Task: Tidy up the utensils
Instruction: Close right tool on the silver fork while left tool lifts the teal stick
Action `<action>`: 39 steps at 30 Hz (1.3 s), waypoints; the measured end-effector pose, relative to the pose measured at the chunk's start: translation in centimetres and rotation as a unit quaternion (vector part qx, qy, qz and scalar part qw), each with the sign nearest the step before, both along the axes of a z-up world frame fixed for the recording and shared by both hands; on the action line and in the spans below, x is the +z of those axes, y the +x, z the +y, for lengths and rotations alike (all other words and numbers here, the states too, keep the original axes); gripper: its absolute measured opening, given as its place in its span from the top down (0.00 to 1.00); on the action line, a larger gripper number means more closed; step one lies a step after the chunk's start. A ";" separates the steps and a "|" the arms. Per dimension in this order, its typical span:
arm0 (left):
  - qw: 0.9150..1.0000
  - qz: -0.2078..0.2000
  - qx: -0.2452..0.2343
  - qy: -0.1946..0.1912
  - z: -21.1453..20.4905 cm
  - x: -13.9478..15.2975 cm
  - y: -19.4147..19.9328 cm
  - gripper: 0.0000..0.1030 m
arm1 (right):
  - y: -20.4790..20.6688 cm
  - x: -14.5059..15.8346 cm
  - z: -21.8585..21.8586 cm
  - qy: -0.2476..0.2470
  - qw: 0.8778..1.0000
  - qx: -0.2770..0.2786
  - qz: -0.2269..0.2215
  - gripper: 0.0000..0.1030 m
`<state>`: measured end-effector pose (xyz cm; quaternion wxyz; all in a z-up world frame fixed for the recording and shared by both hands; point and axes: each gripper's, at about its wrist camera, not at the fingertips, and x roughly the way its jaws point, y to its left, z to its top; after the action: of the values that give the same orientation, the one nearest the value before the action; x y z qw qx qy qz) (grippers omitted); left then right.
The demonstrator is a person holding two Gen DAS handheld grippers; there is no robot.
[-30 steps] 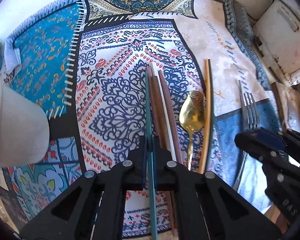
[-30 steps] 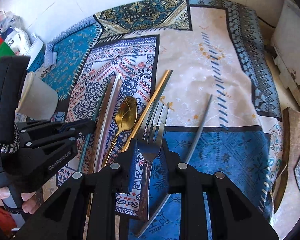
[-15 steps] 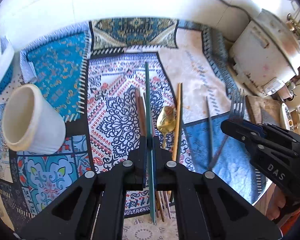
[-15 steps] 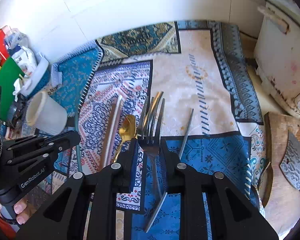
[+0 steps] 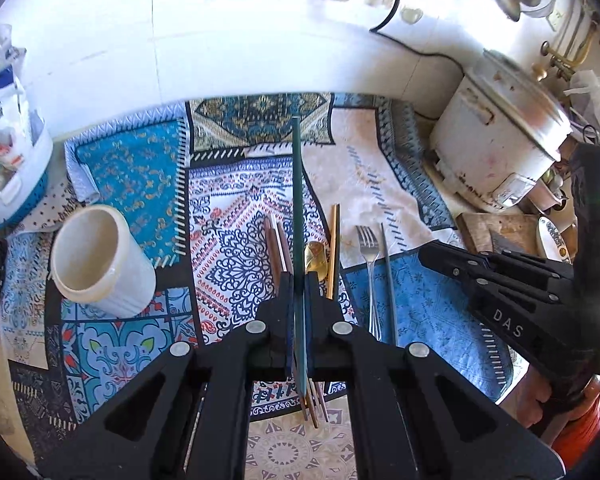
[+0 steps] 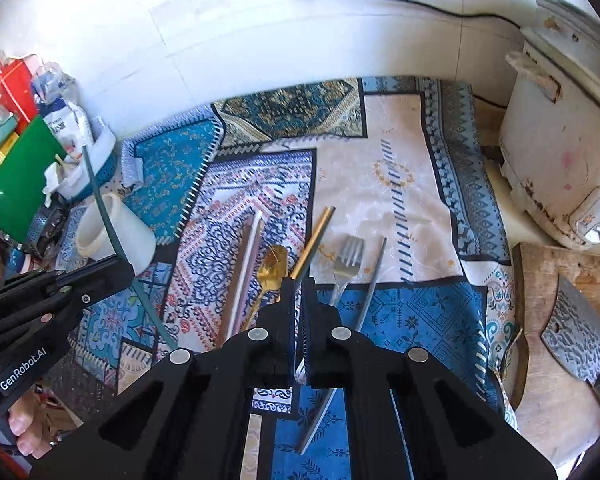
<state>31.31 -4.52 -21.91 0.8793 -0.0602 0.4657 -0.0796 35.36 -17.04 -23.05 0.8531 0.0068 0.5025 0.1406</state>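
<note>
My left gripper (image 5: 299,280) is shut on a dark green chopstick (image 5: 297,200), held up off the patterned cloth (image 5: 140,168) and pointing away from me. The right wrist view shows that chopstick (image 6: 100,208) slanting in front of the white cup (image 6: 116,236). My right gripper (image 6: 299,284) is shut with nothing in it. The silver fork (image 6: 350,252) lies on the cloth just beyond and right of its tips. Brown chopsticks (image 5: 276,240), a gold spoon (image 5: 315,256), a gold chopstick (image 5: 334,240) and a grey chopstick (image 5: 388,272) lie side by side.
The white cup (image 5: 100,264) stands upright at the left on the cloth. A white rice cooker (image 5: 496,144) sits at the back right. A wooden board with a cleaver (image 6: 572,320) lies at the right edge. A basket of packets (image 5: 16,176) is at the far left.
Both grippers have risen. The left one lifted the green chopstick off the cloth. The fork, raised in the right jaws half a second ago, lies on the cloth again.
</note>
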 end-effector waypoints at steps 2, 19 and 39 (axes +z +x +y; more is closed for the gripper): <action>1.000 -0.007 0.001 0.000 0.0 0.5 -0.3 0.97 | -0.1 0.5 0.2 -0.011 1.000 0.001 -0.012 0.97; 0.997 -0.065 0.052 -0.002 1.7 3.7 -1.2 0.98 | 3.8 -7.1 -1.5 -0.031 0.996 -0.024 0.077 0.54; 0.991 -0.084 0.102 -0.011 4.9 4.5 -0.9 0.98 | 7.9 -10.8 0.3 -0.076 0.992 -0.056 0.080 0.76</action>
<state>30.40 0.34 -17.45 0.9180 -0.1101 0.3810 0.0001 43.31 -16.77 -33.81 0.8149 -0.0184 0.5769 0.0531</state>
